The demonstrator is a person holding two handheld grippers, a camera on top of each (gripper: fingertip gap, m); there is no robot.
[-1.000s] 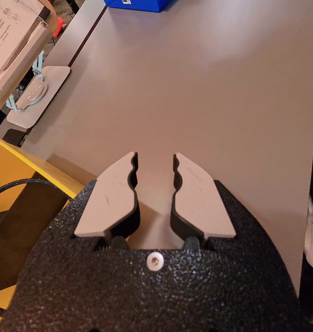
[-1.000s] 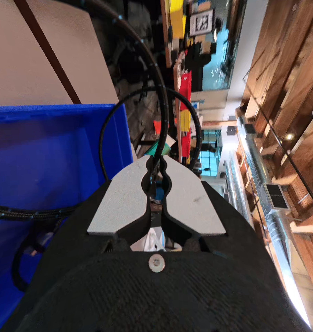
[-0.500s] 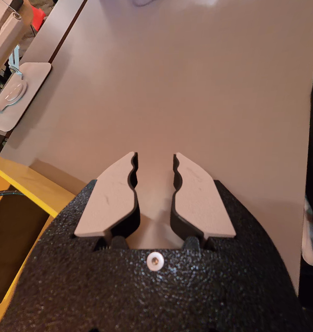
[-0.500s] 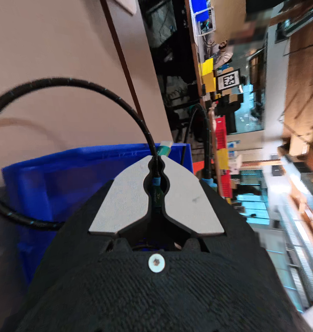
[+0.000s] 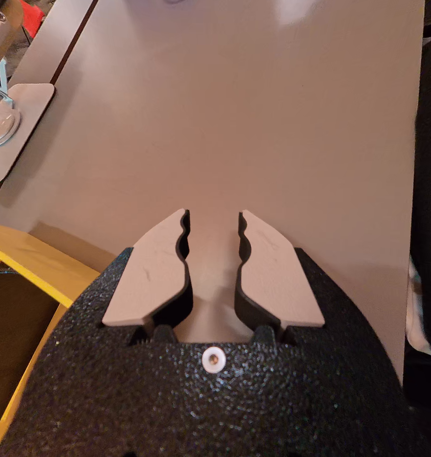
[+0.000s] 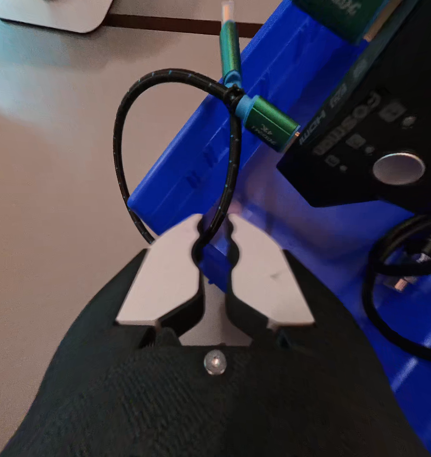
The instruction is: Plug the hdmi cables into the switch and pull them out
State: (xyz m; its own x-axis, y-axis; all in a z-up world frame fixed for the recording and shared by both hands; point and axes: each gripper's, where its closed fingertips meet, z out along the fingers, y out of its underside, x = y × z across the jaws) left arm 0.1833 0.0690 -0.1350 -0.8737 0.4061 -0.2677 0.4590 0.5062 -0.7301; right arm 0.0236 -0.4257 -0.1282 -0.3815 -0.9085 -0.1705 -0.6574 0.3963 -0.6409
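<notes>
Left wrist view: the left tongs (image 5: 214,215) stand wide apart with nothing between them, hovering over a bare grey-brown counter (image 5: 209,111) that fills most of the frame. A yellow box (image 5: 36,262) sits at the lower left edge, and a flat grey plate (image 5: 18,128) lies at the left edge, past a dark seam in the counter.

Right wrist view: the right tongs (image 6: 214,218) are parted by a narrow gap. A black braided cable (image 6: 120,138) passes through that gap by the left finger; whether it is pinched cannot be told. The cable loops up through the middle of the frame to a green plug (image 6: 268,121), whose tip meets the edge of the black switch (image 6: 372,138) at the upper right. A second green plug (image 6: 229,49) points up toward the top centre, free of the switch. The switch lies in a blue bin (image 6: 184,168), beside a coil of thin black cord (image 6: 387,267) at the right.
</notes>
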